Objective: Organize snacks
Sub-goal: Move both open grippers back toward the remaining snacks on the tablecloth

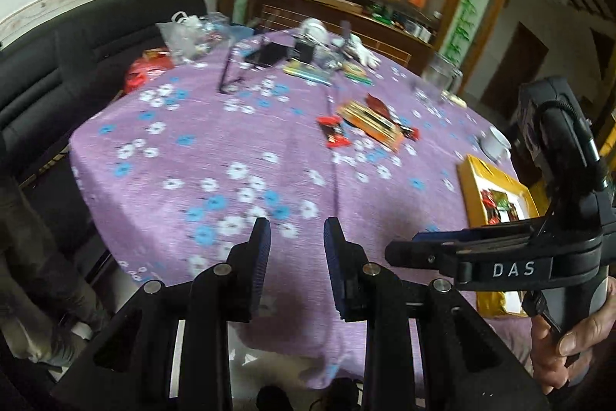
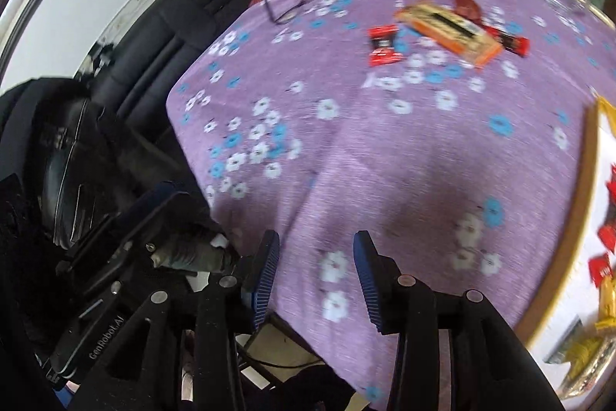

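On the purple flowered tablecloth [image 1: 215, 149] lie an orange snack box [image 1: 371, 124], red wrapped snacks [image 1: 334, 131] and a red bar [image 1: 410, 130], far ahead of both grippers. They show again as the orange box [image 2: 448, 29], the red wrappers [image 2: 383, 45] and the bar [image 2: 512, 43]. A yellow-rimmed tray [image 1: 467, 180] at the right holds red and yellow snacks [image 2: 600, 268]. My left gripper [image 1: 296, 230] is open over the near table edge, with nothing between its fingers. My right gripper [image 2: 316, 241] is open and empty too, to the left of the tray's rim [image 2: 577, 218].
A black sofa [image 1: 57, 64] borders the table's left side. At the far end lie eyeglasses [image 1: 231, 72], a plastic bag [image 1: 184, 33], a white glove [image 1: 362, 51] and small clutter. A glass jar [image 1: 439, 76] and a white cup [image 1: 496, 141] stand at the right. A hand [image 1: 569, 345] grips the right tool.
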